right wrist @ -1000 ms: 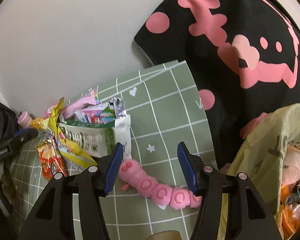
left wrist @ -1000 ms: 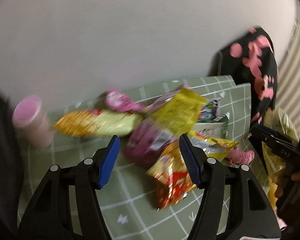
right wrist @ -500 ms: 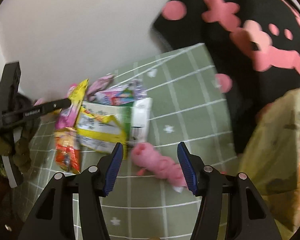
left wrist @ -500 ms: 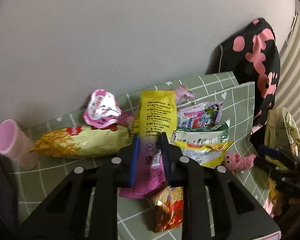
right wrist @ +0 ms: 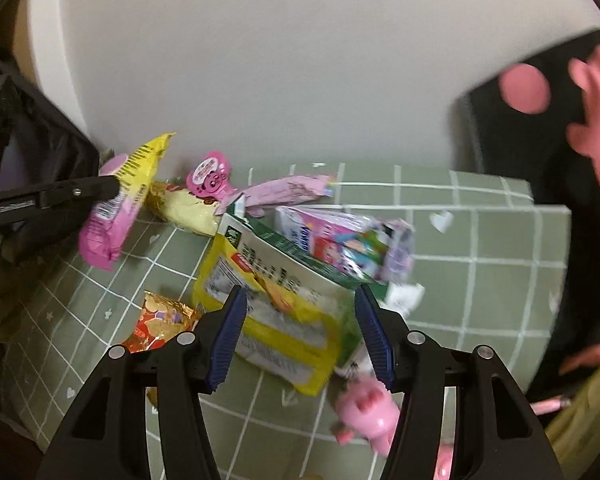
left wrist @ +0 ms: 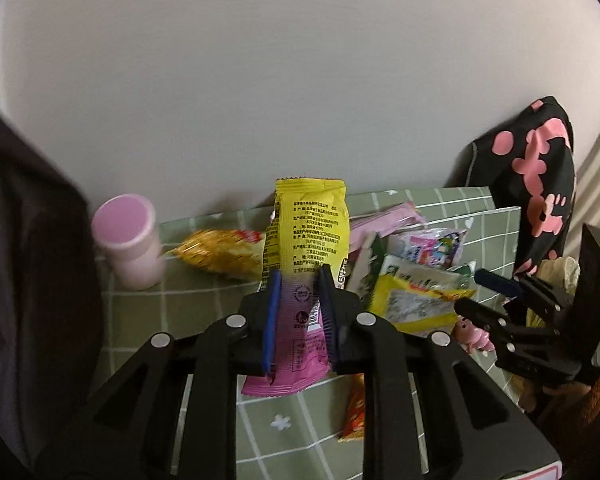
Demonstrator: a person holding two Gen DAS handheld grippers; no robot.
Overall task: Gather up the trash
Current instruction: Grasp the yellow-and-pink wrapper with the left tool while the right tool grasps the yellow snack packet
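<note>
My left gripper (left wrist: 298, 308) is shut on a yellow-and-pink snack wrapper (left wrist: 306, 232), which hangs lifted off the green checked mat (left wrist: 204, 320); the same wrapper (right wrist: 116, 208) shows at the left of the right wrist view, pinched by the left gripper (right wrist: 110, 188). My right gripper (right wrist: 300, 336) stands open just above a yellow packet (right wrist: 276, 332) and a green-and-white carton (right wrist: 296, 272) in the pile. Nothing is between its fingers. A red-gold wrapper (right wrist: 160, 324) lies to its left.
A pink cup (left wrist: 128, 240) stands at the back left by the wall. A pink caterpillar toy (right wrist: 364, 408) lies under the right gripper's right finger. A black cloth with pink patches (left wrist: 532, 184) hangs at right. A yellowish bag (right wrist: 580, 412) sits at the lower right.
My left gripper closed on the yellow-and-pink wrapper and lifted it off the pile. My right gripper swung left from the pink toy to over the yellow packet and carton, still open.
</note>
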